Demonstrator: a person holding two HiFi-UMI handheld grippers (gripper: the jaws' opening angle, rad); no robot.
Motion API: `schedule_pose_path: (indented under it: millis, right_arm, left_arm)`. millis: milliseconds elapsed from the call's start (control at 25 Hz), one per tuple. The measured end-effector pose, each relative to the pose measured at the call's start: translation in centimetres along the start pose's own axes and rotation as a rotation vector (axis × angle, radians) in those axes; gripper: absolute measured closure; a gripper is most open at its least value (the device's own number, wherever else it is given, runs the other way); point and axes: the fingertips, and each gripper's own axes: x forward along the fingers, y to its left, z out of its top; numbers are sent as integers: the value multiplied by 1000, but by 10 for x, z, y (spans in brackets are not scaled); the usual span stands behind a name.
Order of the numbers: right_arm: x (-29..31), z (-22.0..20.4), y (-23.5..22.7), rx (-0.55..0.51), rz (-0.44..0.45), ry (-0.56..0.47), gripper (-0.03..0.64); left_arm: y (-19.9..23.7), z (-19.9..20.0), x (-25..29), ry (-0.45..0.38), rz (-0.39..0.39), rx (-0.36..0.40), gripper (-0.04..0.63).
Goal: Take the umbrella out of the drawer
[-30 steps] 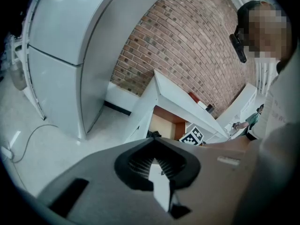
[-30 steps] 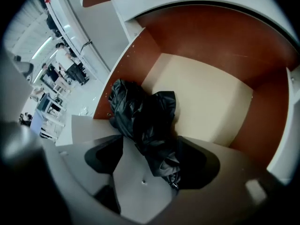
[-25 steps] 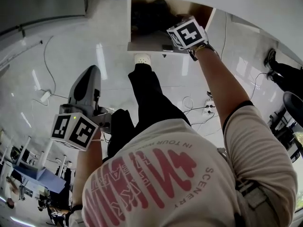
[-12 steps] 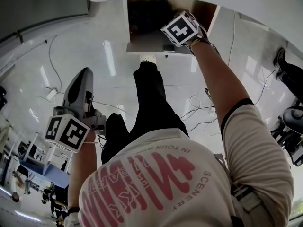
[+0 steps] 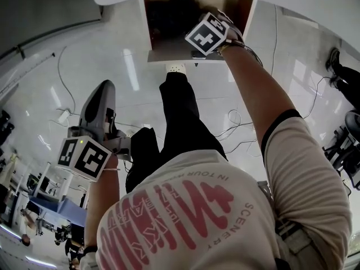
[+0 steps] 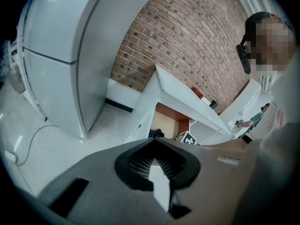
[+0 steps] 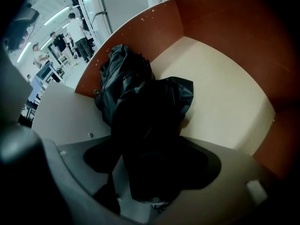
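Drawer (image 7: 220,97) | umbrella (image 7: 140,102) lengthwise toward back corner | right gripper (image 7: 150,161) clamps it | left gripper (image 6: 157,149) closed, empty

Your drawer (image 7: 225,97) is open: pale bottom, reddish-brown walls. A black umbrella (image 7: 145,111) lies bunched on its bottom toward the left wall. Below you, cables (image 5: 58,75) trail over white floor (image 5: 95,44).

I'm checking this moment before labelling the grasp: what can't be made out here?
Right gripper view: black folded fabric umbrella sits between the jaws of the right gripper; whether they pinch it is lost in darkness.
Head view: umbrella in the brown-walled drawer is shadowed, partly behind that gripper's marker cube.
Left gripper view: drawer contents too small.
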Motion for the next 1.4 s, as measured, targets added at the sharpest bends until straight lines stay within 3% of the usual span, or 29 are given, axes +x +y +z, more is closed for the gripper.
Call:
schedule_pose_path:
  millis: [280, 480, 880, 1400]
  right_arm:
    - [2, 1, 0, -7, -30, -10, 231]
    - [6, -6, -1, -103, -93, 53, 236]
    - [9, -7, -7, -171, -184, 109, 270]
    - [-6, -11, 3, -145, -172, 210, 342]
  left_arm:
    - [7, 0, -4, -13, -1, -29, 591]
    - [6, -2, 1, -18, -13, -63, 591]
    - [19, 4, -2, -54, -22, -105, 591]
    - [29, 23, -34, -149, -10, -147, 591]
